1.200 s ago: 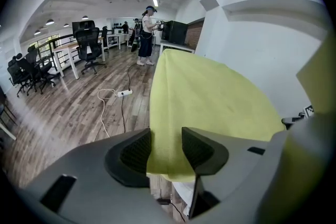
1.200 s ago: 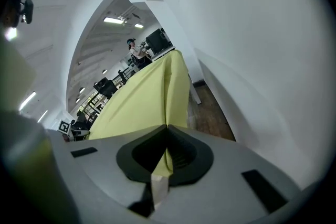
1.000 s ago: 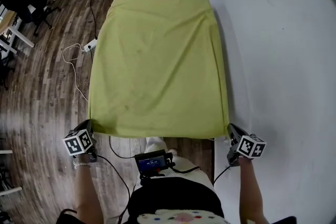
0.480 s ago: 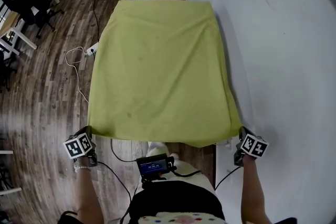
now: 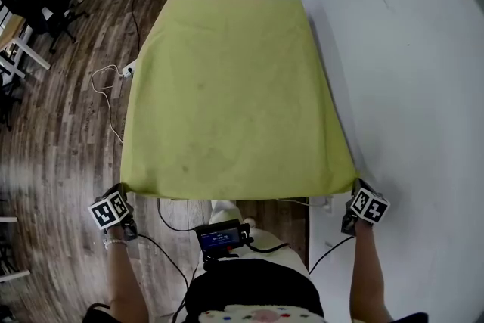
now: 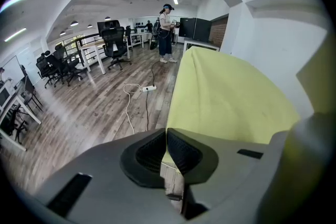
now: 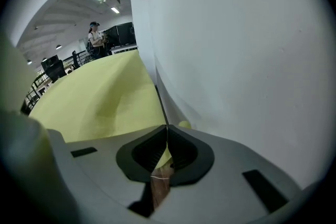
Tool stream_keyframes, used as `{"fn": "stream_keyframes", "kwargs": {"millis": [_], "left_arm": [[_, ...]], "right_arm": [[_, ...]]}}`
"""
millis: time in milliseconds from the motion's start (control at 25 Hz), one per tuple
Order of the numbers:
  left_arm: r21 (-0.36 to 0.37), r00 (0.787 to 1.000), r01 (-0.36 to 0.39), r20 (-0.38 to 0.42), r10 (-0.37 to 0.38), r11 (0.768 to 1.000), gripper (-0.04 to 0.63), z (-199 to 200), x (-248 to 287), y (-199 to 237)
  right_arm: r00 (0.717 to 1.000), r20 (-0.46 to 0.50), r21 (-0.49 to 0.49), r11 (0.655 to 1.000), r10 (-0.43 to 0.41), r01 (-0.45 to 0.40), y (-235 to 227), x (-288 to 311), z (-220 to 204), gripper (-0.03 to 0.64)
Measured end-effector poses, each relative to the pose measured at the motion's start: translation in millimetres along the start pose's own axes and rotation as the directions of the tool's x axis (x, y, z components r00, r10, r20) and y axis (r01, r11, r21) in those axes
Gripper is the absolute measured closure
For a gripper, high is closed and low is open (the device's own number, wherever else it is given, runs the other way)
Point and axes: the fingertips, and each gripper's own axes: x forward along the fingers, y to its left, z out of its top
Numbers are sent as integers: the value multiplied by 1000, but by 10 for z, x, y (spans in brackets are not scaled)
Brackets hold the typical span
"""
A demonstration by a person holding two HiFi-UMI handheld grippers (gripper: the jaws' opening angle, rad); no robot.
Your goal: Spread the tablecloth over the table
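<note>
A yellow-green tablecloth lies stretched over the table, its near edge hanging toward me. My left gripper is shut on the cloth's near left corner, and my right gripper is shut on the near right corner. In the left gripper view the jaws pinch a thin edge of the tablecloth, which runs away from them up the frame. The right gripper view shows the same: closed jaws with a bit of the yellow tablecloth between the pads. The table itself is hidden beneath the cloth.
A white wall runs close along the table's right side. On the wooden floor to the left lie a power strip with a white cable. Office chairs and desks stand far left. A person stands beyond the table's far end.
Both grippers have moved apart, the right one further right toward the wall. The cloth's near edge has been pulled wider and flatter, and the sag at the near right corner is gone.
</note>
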Motion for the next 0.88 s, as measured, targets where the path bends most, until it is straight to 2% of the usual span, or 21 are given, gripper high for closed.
{"fn": "stream_keyframes", "kwargs": {"millis": [80,120,160,240,400,520,640,760,880], "left_arm": [[-5,1000,6,0,-6,1000,560,-14,-8,6],[-18,1000,22,0,-22,1000,500,-24,-36,9],[-36,999,41,6,-41,999,439,-26,-80,10],[-59,997,65,40,-63,996,401,20,-202,-5],[-48,986,65,156,-57,997,420,244,-495,-118],[-7,966,60,251,-56,998,500,443,-722,-277],[54,937,80,336,-94,995,567,629,-976,-507],[97,920,78,376,-109,992,572,725,-1169,-650],[94,933,52,350,-82,994,571,662,-1105,-583]], "right_arm": [[999,1,21,999,41,-41,88,-11,-40,581],[998,3,33,997,67,-67,143,-34,-55,565],[996,9,42,995,90,-90,198,-68,-54,514],[991,41,32,991,127,-129,310,-152,7,477],[976,141,-63,986,164,-157,573,-343,266,480],[954,224,-158,973,200,-167,826,-536,483,544],[916,299,-235,951,266,-199,1095,-801,674,569],[876,344,-285,927,338,-245,1347,-1092,817,574],[842,363,-313,903,399,-293,1549,-1300,906,574]]}}
